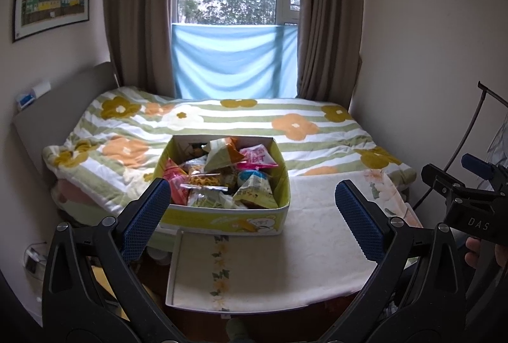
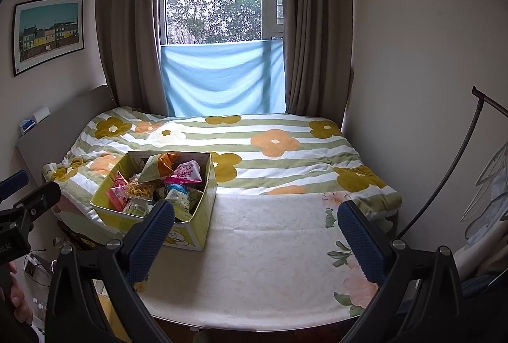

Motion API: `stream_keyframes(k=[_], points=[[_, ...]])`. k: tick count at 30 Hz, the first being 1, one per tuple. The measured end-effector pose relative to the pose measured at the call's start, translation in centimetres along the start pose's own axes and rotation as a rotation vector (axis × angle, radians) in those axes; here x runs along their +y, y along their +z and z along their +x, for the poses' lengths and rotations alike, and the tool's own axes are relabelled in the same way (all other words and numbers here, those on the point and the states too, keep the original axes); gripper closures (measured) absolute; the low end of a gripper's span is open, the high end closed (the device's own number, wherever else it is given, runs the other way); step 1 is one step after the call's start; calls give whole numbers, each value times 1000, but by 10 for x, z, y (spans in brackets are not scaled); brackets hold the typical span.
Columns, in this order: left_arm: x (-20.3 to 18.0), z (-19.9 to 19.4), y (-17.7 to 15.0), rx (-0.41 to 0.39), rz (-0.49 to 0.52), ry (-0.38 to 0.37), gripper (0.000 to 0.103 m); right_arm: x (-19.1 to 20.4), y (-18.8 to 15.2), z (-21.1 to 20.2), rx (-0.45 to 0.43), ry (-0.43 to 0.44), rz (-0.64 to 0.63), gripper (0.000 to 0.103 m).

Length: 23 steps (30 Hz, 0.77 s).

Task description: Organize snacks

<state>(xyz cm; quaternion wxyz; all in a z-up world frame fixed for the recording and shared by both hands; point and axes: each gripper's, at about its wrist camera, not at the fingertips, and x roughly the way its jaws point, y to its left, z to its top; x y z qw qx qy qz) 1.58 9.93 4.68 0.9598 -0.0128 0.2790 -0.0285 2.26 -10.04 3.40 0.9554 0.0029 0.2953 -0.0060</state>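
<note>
A yellow-green cardboard box printed with a cartoon bear point(image 1: 222, 217) sits at the left end of a small table draped in a cream floral cloth point(image 1: 317, 254), pushed against a bed under a green-striped flowered quilt point(image 1: 247, 117). The box is heaped with sealed snack packets: a green-and-orange pouch point(image 1: 219, 154) on top, a pink-and-white pack point(image 1: 257, 156) to its right, a bright pink pack point(image 1: 176, 189) against the box's left wall, and a pale green pouch point(image 1: 254, 193) near its front. The left gripper point(image 1: 252, 216) hovers in front of the box, blue-padded jaws spread wide and holding nothing. The right gripper point(image 2: 255, 239) hangs right of the box over bare cloth, jaws likewise apart and empty. Only the left wrist view shows the cloth's daisy border strip point(image 1: 220, 266) below the box; only the right wrist view shows the pink blossoms point(image 2: 358, 282) far right of the box. Each view catches the other gripper at its edge.
</note>
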Motion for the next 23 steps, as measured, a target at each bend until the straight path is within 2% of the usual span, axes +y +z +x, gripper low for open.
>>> stream_keyframes(k=[14,23], points=[[-4,14,0,8,-9,44,0,0,1,9,9,-1,7,1],[-5,27,-2,4,8,47,0,-4,-1,21,20,-1,23,1]])
